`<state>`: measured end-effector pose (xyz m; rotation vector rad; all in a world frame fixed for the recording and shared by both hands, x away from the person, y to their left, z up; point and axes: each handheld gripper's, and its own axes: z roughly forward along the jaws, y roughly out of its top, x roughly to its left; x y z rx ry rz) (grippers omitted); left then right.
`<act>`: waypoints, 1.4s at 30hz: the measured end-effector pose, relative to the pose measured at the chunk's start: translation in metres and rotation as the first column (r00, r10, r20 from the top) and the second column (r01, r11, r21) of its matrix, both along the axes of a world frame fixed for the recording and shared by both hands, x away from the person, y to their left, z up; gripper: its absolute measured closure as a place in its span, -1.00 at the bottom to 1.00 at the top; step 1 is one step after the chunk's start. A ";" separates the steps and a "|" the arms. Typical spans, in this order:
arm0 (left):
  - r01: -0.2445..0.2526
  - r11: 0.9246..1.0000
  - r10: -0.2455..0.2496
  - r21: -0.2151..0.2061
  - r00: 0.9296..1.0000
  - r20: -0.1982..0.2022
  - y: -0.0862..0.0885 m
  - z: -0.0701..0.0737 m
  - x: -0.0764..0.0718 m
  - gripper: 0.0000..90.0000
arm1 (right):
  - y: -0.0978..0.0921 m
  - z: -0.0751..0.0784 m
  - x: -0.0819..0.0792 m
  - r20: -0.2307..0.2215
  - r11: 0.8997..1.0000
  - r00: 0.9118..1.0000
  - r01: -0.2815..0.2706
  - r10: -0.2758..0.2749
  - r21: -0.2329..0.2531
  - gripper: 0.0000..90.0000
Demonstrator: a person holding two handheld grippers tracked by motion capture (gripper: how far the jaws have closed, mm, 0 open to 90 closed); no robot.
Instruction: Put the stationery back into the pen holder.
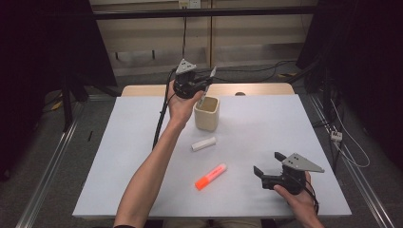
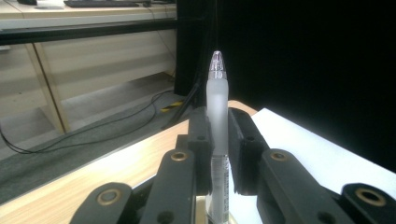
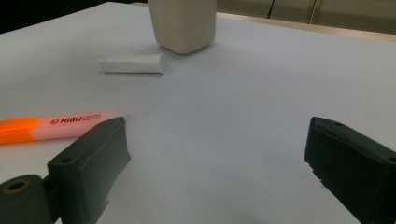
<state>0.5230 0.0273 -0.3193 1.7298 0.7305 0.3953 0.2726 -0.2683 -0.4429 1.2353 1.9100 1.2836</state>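
My left gripper (image 1: 207,84) is raised over the far side of the white table, shut on a frosted clear pen (image 1: 206,93). The pen slants down into a beige square cup (image 1: 207,115). In the left gripper view the pen (image 2: 217,107) stands upright between the closed jaws of my left gripper (image 2: 218,140). My right gripper (image 1: 269,164) is open near the front right with nothing in it. The right gripper view has my right gripper (image 3: 217,154) low over the table, with an orange highlighter (image 3: 51,126), a white cap-like stick (image 3: 133,64) and the cup (image 3: 183,25) ahead.
The orange highlighter (image 1: 210,176) lies in the front middle of the white table (image 1: 266,123), and the white stick (image 1: 203,144) lies between it and the cup. A wooden tabletop edge (image 1: 256,89) runs behind. Cables cross the floor beyond.
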 end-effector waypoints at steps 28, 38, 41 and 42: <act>-0.015 0.998 0.017 0.065 0.999 -0.030 -0.019 -0.040 0.018 0.79 | -0.002 0.000 -0.001 0.001 1.000 1.000 0.002 -0.002 0.007 -0.87; -0.009 0.997 0.015 0.075 0.997 -0.080 -0.012 -0.052 0.016 0.78 | -0.001 0.000 -0.001 0.000 1.000 1.000 0.000 0.000 0.004 -0.87; -0.002 0.997 0.009 0.072 0.994 -0.105 -0.007 -0.055 0.016 0.71 | -0.001 0.000 -0.002 0.003 1.000 1.000 0.002 -0.002 0.001 -0.88; -0.006 0.998 0.013 0.068 0.994 -0.112 -0.005 -0.055 0.016 0.62 | -0.001 0.000 -0.002 0.002 1.000 1.000 0.003 -0.003 0.001 -0.87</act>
